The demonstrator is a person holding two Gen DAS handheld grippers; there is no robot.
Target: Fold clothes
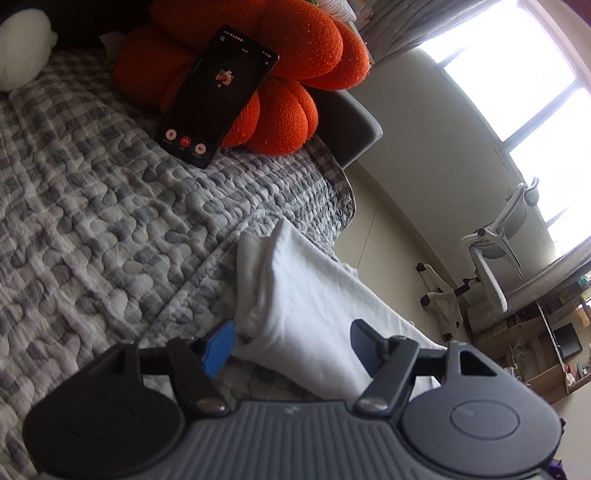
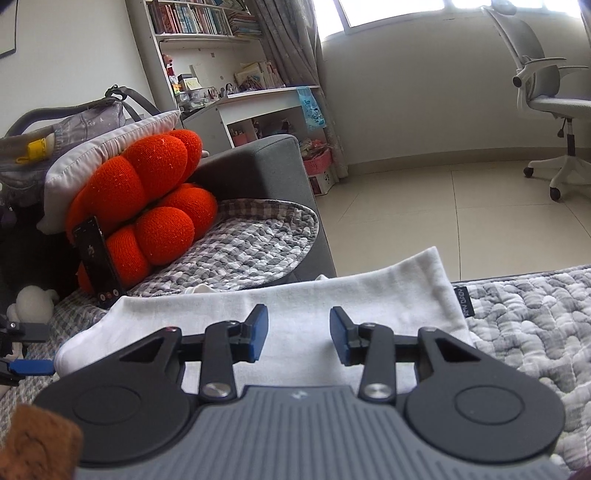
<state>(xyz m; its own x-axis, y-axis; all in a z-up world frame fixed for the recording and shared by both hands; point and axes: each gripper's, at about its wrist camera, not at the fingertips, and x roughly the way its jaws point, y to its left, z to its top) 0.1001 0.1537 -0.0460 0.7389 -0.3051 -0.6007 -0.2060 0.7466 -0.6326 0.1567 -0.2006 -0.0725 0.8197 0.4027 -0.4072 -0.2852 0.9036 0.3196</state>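
Note:
A white garment lies folded into a long band on the grey-and-white quilted cover, near the cover's edge. My left gripper is open at one end of the band, its blue pads standing either side of the fabric without pressing it. In the right wrist view the same white garment stretches across the cover. My right gripper hovers open just over its middle, nothing between the pads. A blue fingertip of the left gripper shows at the garment's left end.
An orange knotted cushion leans on the grey sofa arm, with a black phone propped against it. A white plush toy sits left. A white office chair and tiled floor lie beyond the edge; shelves behind.

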